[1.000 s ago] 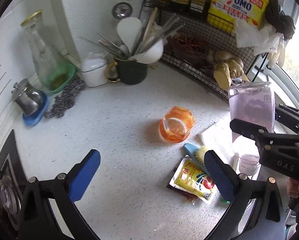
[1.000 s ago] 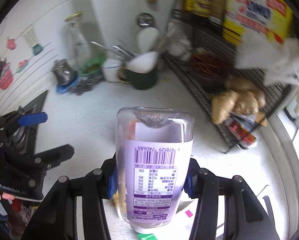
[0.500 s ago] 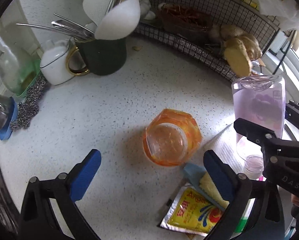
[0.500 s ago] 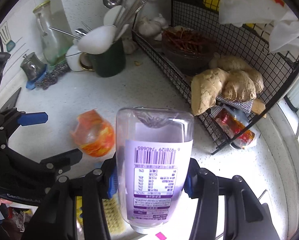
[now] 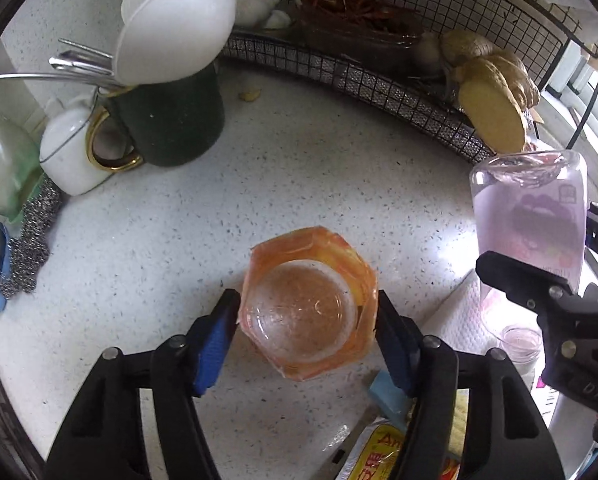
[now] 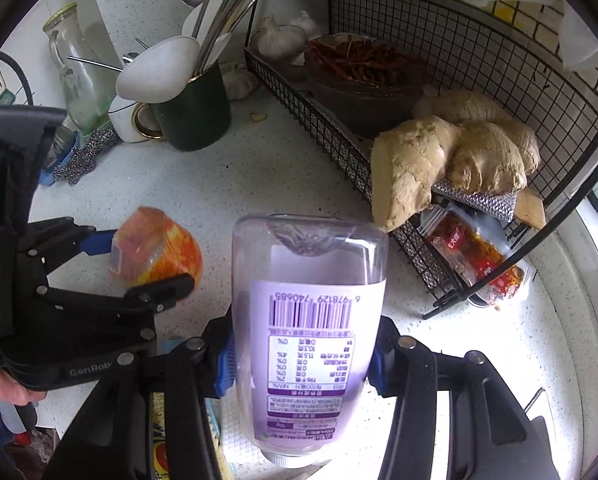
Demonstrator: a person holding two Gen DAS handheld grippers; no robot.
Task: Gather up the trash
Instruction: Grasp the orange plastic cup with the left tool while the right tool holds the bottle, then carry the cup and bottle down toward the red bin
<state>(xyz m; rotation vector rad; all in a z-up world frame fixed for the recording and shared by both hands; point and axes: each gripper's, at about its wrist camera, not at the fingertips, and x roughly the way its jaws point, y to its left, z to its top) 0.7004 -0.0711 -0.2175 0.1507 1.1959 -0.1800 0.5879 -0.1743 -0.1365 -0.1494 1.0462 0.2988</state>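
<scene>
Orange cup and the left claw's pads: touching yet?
Touching. In the left wrist view both blue pads press the orange cup's sides with no gap showing; the left claw straddles it on the counter.

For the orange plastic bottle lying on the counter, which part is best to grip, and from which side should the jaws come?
Grip the orange bottle across its faceted body, near the base end, coming along its length toward the clear round base. Its flat opposite sides give the left gripper parallel faces; the jaws already stand at those sides. Squeeze gently: the thin plastic looks crushable.

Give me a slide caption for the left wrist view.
Left gripper closes on an orange cup lying on the speckled counter.
</scene>
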